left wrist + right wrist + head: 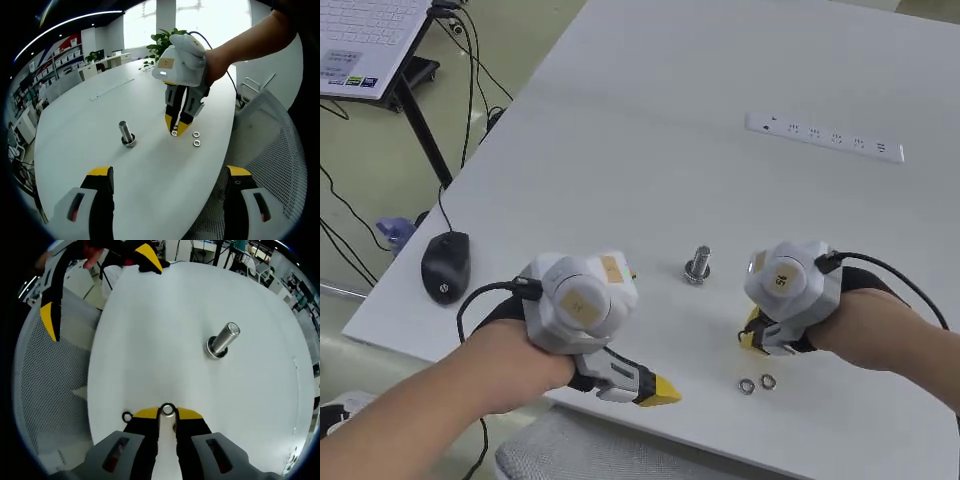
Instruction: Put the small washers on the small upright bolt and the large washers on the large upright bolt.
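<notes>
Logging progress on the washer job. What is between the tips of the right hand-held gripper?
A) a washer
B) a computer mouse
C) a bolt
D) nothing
A: the right hand-held gripper has its tips closed on a washer; the bolt stands upright, apart from it.

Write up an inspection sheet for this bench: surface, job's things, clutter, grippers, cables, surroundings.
Surface: white table, mostly bare.
Job's things: one bolt standing upright; two loose washers lying flat near the front edge; a third washer held in the right gripper's tips.
Clutter: mouse at the left edge; power strip at the far side.
Grippers: left gripper open, holding nothing; right gripper shut on the third washer, tips down at the table.
Cables: cables hanging beside the table; one on each gripper.
Surroundings: laptop on a stand to the left; mesh chair in front.
</notes>
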